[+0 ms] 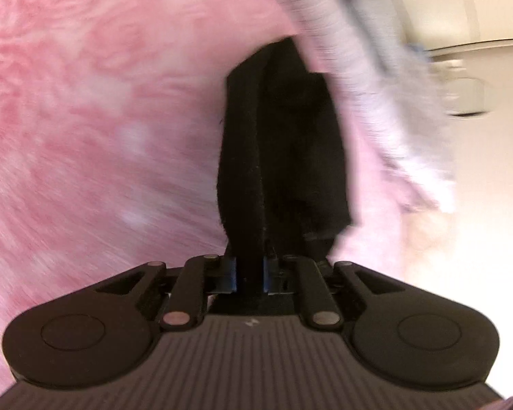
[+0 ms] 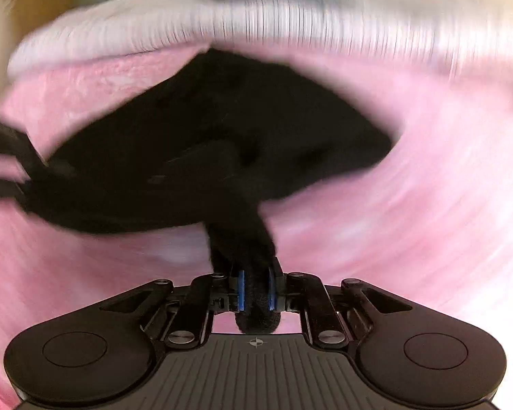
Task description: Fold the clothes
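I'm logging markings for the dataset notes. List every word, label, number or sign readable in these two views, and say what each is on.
No readable words, brands or numbers.
Left tool's ribbed dark body: a small pale mark, too blurred to read.
Right tool's ribbed dark body: a small crosshair sign, not text.
Black fabric garment and fuzzy pink blanket: no print visible.

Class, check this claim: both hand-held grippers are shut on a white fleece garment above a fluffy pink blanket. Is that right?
Not quite: the garment is black, not white. Both wrist views show it. The left hand-held gripper and the right hand-held gripper are each shut on the black fleece garment above the fluffy pink blanket.
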A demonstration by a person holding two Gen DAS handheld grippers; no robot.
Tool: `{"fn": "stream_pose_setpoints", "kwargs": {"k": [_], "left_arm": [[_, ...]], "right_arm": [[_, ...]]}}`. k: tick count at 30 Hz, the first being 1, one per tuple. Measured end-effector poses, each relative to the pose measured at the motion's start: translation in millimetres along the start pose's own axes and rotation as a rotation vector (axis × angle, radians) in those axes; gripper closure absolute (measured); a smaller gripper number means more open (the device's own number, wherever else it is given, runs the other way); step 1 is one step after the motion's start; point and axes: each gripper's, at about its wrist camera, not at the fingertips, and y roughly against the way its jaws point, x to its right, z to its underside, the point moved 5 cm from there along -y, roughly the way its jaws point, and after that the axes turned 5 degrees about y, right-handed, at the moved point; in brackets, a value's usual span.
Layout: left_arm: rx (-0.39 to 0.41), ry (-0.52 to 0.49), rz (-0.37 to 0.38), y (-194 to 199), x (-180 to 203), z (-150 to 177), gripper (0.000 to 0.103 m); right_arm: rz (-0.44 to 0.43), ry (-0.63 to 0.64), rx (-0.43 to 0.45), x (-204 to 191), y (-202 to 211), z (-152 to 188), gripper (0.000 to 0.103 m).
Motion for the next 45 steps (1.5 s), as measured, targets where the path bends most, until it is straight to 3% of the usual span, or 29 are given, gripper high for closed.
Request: {"fn": "stream_pose_setpoints", "kwargs": {"k": [2,4,5,6,8,10,12,13,16,18,23,28,31,33,37,42,43,44,45], "left_arm": [[-0.008,-0.038,0.071,13,26,30,0.094],[-0.006,-0.088,0.065,20,40,66,0.094],[-0.008,-0.093,0.046,19,40,86,0.093],[-0.015,-0.091,0.015,18,36,107,0.09],[-0.055,-0.056,-0.127,8,11,152,0.09],[-0.069,-0.035,-0.299,-1,-14,195,0.093],[-0.07,-0.034,-0.416,-5,-28,232,0.093],[-0.061,-0.033,-0.441,-5,-31,248,0.093],[0.007,0.006,-0.453,-7,-34,281,0.087],[0.068,0.045,-0.451,-9,-34,295,0.085],[0.2,0.119,-0.423,-6,-36,295,0.082],[0.248,0.106,-0.447,-17,-42,267,0.079],[0.24,0.178,-0.397,-28,-53,254,0.079],[0.231,0.268,-0.348,-36,-63,248,0.072],[0.217,0.398,-0.28,-49,-78,236,0.071],[0.141,0.348,-0.253,-55,-83,222,0.072],[0.121,0.33,-0.25,-56,-84,220,0.076],[0.104,0.32,-0.249,-55,-85,218,0.079],[0.085,0.3,-0.246,-55,-84,216,0.092]], "right_arm": [[0.068,0.137,0.064,27,42,-3,0.092],[0.128,0.275,0.112,40,77,2,0.092],[0.118,0.314,0.08,45,84,15,0.092],[0.109,0.353,0.047,50,90,27,0.092],[0.09,0.43,-0.018,59,103,52,0.087],[0.049,0.462,-0.185,73,97,99,0.085],[-0.002,0.405,-0.368,92,86,157,0.084],[-0.05,0.333,-0.408,104,88,176,0.081],[-0.177,0.037,-0.445,141,86,206,0.065],[-0.237,-0.144,-0.431,160,79,211,0.062],[-0.357,-0.554,-0.332,200,47,198,0.058],[-0.45,-0.767,-0.238,210,1,180,0.057],[-0.463,-0.838,-0.216,201,-33,170,0.057],[-0.463,-0.871,-0.247,193,-57,171,0.057],[-0.465,-0.991,-0.223,189,-73,173,0.057],[-0.476,-0.999,-0.223,185,-83,164,0.058],[-0.473,-0.976,-0.23,183,-85,160,0.063],[-0.459,-0.947,-0.244,180,-87,159,0.09],[-0.446,-0.915,-0.257,178,-89,157,0.09]]}}
